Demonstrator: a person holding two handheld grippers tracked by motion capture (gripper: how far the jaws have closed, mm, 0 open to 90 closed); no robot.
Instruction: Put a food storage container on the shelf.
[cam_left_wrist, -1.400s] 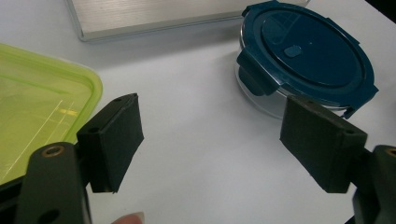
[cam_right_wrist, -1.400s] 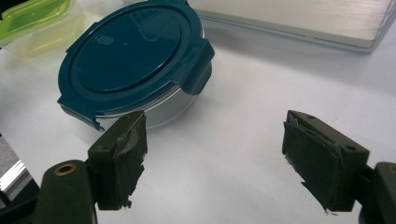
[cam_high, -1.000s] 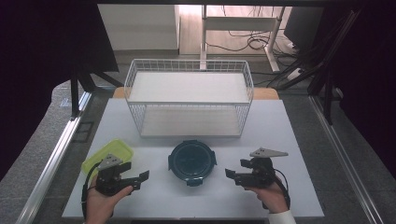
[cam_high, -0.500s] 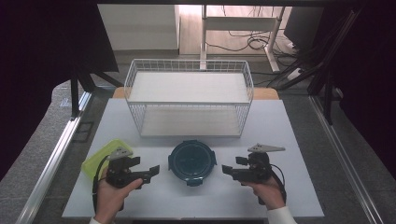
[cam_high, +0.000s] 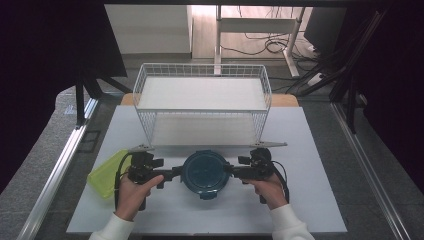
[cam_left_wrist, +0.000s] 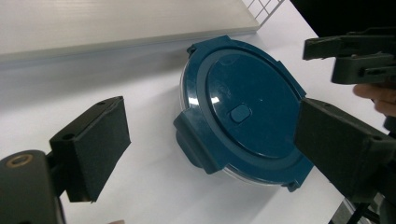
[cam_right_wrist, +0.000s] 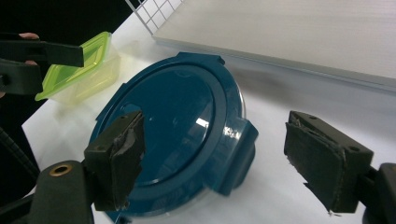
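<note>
At lower centre of the high view | left gripper (cam_high: 176, 173) and right gripper (cam_high: 227, 171) have closed in on the round dark-blue plastic lidded container (cam_high: 203, 173) | left jaws just opening, both pairs open, gripping nothing | grasp from both sides looks imminent

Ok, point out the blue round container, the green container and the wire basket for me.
blue round container (cam_high: 204, 173), high view, middle of its lid
green container (cam_high: 105, 172), high view, middle of its lid
wire basket (cam_high: 202, 110), high view, its front top rim
</note>
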